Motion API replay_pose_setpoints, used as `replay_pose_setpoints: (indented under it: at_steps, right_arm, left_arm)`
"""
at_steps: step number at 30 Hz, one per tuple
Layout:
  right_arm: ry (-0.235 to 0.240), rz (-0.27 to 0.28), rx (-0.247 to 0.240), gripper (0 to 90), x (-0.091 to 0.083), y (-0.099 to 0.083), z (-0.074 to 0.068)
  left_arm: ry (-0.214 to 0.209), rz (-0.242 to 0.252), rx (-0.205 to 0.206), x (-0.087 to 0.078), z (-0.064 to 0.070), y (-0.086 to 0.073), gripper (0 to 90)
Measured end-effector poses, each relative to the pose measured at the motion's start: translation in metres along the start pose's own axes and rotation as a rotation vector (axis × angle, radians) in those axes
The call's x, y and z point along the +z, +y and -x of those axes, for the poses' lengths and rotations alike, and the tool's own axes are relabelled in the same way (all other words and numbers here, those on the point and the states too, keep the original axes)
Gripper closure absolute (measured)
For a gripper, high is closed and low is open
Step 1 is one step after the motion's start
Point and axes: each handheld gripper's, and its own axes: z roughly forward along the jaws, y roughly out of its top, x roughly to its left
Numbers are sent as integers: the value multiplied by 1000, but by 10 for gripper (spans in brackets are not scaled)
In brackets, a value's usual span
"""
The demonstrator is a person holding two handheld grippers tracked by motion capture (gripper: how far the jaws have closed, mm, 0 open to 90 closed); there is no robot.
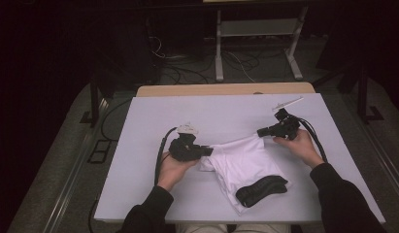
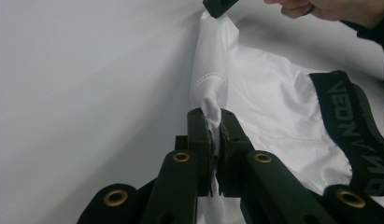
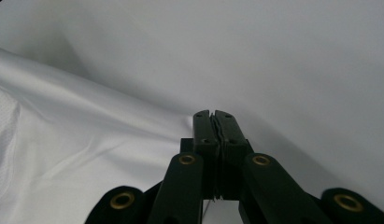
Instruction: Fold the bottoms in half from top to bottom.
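1. The left gripper (image 1: 207, 151) sits in the person's left hand (image 1: 174, 167), a chunky black tool with brass-coloured rivets along its arms. Its jaws are pressed together on a pinched fold of thin white cloth, right at a stitched hem.
2. Between the two tools lies the white garment (image 1: 245, 162), smooth and faintly sheeny with a fine mesh weave, rumpled flat on the pale matte table (image 1: 148, 121). Its upper edge is drawn out between the grippers into a soft ridge.
3. A black elastic waistband (image 1: 261, 189) with woven grey lettering curves along the garment's near edge, towards the person.
4. The right gripper (image 1: 261, 131), held in the right hand (image 1: 300, 144), points left at the garment's far corner. Its jaws are closed tight with a sliver of white fabric caught between them, the rest of the cloth spreading away in long gentle folds.
5. A black cable (image 1: 160, 155) trails from the left gripper across the table.
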Motion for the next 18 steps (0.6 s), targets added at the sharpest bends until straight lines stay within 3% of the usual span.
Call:
replay_pose_setpoints:
  at_steps: [9,18]
  right_arm:
    - [-9,8,17,872,16,16,-2]
    - [3,49,65,872,28,27,3]
  left_arm:
    - [32,-46,67,-7,-26,11,844]
    - [51,-55,69,-11,-57,25,844]
